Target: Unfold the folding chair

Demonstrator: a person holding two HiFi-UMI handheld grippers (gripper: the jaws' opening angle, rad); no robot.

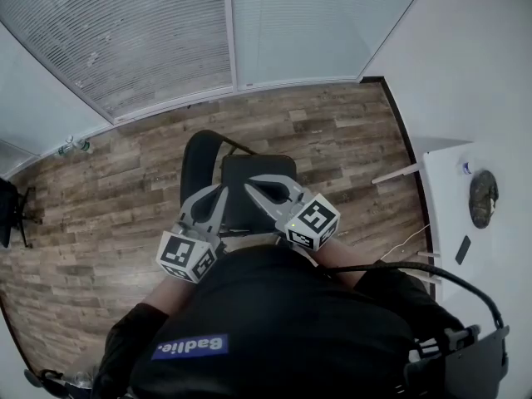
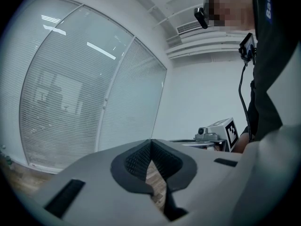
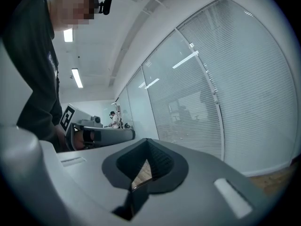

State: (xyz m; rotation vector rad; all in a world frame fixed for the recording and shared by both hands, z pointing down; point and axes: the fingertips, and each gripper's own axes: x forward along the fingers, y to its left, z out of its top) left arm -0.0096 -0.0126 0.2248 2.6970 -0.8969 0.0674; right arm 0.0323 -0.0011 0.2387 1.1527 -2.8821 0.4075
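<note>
Folding chair (image 1: 237,173): standing on the plank floor (image 1: 100,223) just ahead of the person, directly below both tongs, not far from the glass wall w/ blinds (image 1: 125,40). Showing a squarish seat panel (image 1: 259,196) facing up, a rounded back panel (image 1: 199,160) beside it and a thin tube frame (image 1: 239,146) poking out behind. Looking opened or nearly so, but not telling for sure from overhead.

Hovering left tongs (image 1: 221,188) and right tongs (image 1: 249,188) side by side above the seat, tips close together, pointing roughly level. Both sitting closed, gripping nothing: ribbed pads (image 2: 137,162) meeting at the tip in the left gripper view, w/ only floor showing thru the gap lower down. Same in the right gripper view (image 3: 146,141).

Doing it well, as a guess: if the seat isn't fully down, opening the tongs, taking the seat's front edge w/ one pair and the back's top rim w/ the other. Then spreading steadily till the frame stops, staying clear of the hinge and checking all feet sit flat.

Materials: seat & back matte black, plastic or vinyl, not telling which. Frame looking like slim dark metal tube. Tongs pale grey plastic w/ dark rubbery-looking pads, marker cubes (image 1: 187,256) black-on-white. White desk (image 1: 507,248) well apart at right.
</note>
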